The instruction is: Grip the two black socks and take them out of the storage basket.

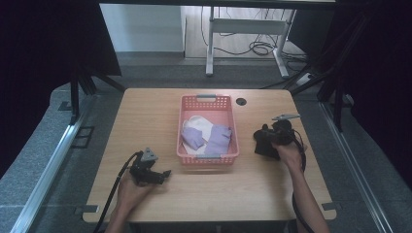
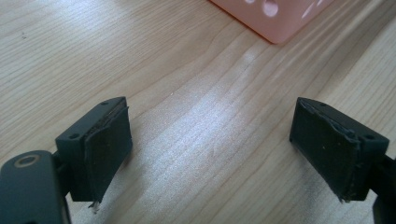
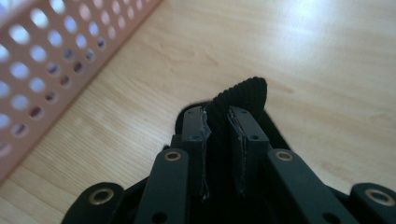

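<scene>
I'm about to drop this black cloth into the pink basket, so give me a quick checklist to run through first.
1. Right gripper clamped on the black cloth: ok.
2. Cloth over the basket: not ok, it is beside it, above the table.
3. Room in the basket beside the purple and white clothes: ok.
4. Left gripper open, holding nothing: ok.
5. Left gripper away from the basket: ok.
6. Cloth hanging free of the table: cannot tell.

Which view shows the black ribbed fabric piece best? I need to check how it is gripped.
The right gripper view: the black ribbed fabric piece sits pinched between the right gripper jaws. The high view shows only a dark bundle at that gripper.
</scene>
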A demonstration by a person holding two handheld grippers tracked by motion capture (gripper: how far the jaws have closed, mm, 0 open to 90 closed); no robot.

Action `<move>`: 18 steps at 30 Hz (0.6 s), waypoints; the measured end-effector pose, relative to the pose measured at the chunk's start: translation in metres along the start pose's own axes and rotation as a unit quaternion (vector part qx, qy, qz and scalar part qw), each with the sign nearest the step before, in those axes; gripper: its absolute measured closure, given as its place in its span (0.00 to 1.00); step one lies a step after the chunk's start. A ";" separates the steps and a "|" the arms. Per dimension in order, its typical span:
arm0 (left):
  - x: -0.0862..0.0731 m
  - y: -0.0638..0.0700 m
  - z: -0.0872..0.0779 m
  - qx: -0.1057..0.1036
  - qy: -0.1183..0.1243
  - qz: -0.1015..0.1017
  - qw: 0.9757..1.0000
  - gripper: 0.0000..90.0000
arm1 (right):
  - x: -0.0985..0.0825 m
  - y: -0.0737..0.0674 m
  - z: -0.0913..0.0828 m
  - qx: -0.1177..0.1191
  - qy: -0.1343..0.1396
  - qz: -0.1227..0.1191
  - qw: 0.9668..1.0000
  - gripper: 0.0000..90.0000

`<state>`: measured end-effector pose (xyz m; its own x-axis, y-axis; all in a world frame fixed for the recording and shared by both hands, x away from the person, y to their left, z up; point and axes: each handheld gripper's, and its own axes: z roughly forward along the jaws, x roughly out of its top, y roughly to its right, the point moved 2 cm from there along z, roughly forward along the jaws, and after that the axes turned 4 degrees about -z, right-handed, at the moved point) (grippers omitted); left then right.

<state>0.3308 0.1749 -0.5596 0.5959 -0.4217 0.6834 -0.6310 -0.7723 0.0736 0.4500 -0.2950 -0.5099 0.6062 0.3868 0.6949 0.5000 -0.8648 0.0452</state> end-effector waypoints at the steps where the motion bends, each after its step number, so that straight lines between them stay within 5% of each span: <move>1: 0.000 0.000 0.000 0.000 -0.001 0.001 1.000 0.14 | -0.003 0.000 0.003 0.000 -0.005 0.002 1.000 0.85; 9: 0.000 0.000 0.000 0.000 -0.002 0.002 1.000 0.14 | -0.013 -0.001 0.015 0.008 -0.019 0.011 1.000 0.77; 18: 0.000 0.000 0.000 0.000 -0.001 0.000 1.000 0.14 | -0.002 -0.002 0.001 0.022 -0.015 0.005 1.000 0.46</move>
<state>0.3308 0.1749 -0.5595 0.5966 -0.4227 0.6822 -0.6315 -0.7719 0.0740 0.4486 -0.2933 -0.5123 0.6299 0.3875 0.6731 0.5196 -0.8544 0.0056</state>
